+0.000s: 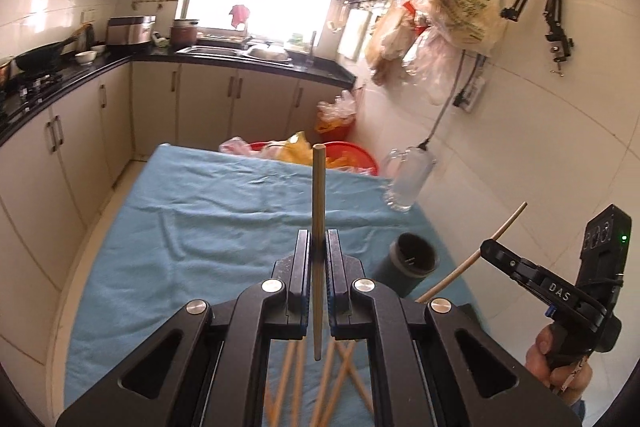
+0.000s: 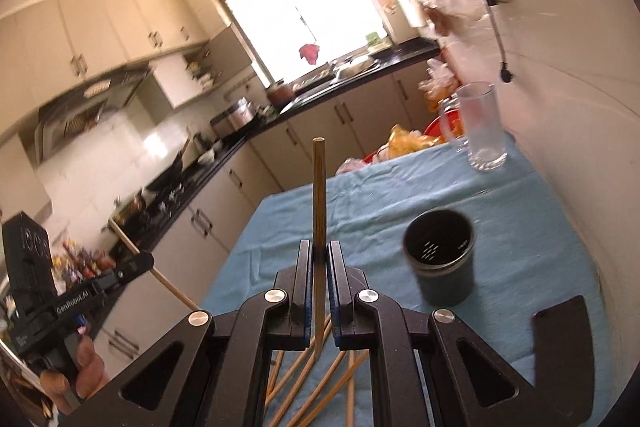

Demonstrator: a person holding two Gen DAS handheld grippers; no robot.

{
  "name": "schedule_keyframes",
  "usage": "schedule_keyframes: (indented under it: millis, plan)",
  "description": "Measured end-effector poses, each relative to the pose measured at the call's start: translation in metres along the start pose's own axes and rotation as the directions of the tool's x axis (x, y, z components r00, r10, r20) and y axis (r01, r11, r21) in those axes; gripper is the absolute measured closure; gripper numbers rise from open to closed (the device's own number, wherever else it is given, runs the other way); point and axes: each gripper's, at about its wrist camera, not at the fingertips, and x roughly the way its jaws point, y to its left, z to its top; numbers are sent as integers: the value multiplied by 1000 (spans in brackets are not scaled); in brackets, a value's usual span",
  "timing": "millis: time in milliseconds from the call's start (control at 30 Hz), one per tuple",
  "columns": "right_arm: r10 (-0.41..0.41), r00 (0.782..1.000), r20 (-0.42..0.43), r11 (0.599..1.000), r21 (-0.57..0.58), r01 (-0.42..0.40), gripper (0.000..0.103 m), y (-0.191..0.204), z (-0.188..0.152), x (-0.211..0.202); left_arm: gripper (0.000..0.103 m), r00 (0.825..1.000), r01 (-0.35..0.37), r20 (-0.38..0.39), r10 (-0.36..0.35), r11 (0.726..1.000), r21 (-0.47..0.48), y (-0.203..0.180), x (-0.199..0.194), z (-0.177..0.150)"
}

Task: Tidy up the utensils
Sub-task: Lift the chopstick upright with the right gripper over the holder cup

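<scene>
Standing upright in each gripper is one thin, pale wooden chopstick [image 1: 318,227] — the left gripper [image 1: 318,251] and the right gripper [image 2: 319,263] are both clamped tight on a stick near its lower part. More sticks [image 2: 316,379] lie crossed on the blue cloth-covered table [image 1: 180,219], near the dark cylindrical holder [image 2: 440,259]. Light, stiff and smooth — probably prone to swivel, so a mid-shaft pinch suits.

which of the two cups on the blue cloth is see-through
The clear glass mug with a handle, standing at the table's far end by the wall. The other, the dark cylindrical utensil holder, is opaque and closer.
</scene>
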Motion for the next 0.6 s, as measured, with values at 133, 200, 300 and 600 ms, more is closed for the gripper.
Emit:
schedule_keyframes:
  millis: [133, 200, 300, 600]
  plan:
    - [-24, 999, 38, 999, 46, 22, 96, -18, 20, -14, 97, 999, 34, 10, -34, 999, 10, -21, 9, 17]
    - [-35, 998, 52, 998, 63, 32, 96, -26, 30, -20, 97, 998, 58, 7, -58, 998, 8, -30, 16, 26]
    - [-51, 996, 78, 996, 74, 45, 96, -34, 45, -29, 97, 996, 88, 7, -88, 996, 1, -43, 24, 40]
    - [-82, 988, 132, 991, 111, 67, 96, -64, 85, -40, 97, 989, 148, 29, -148, 989, 3, -83, 54, 79]
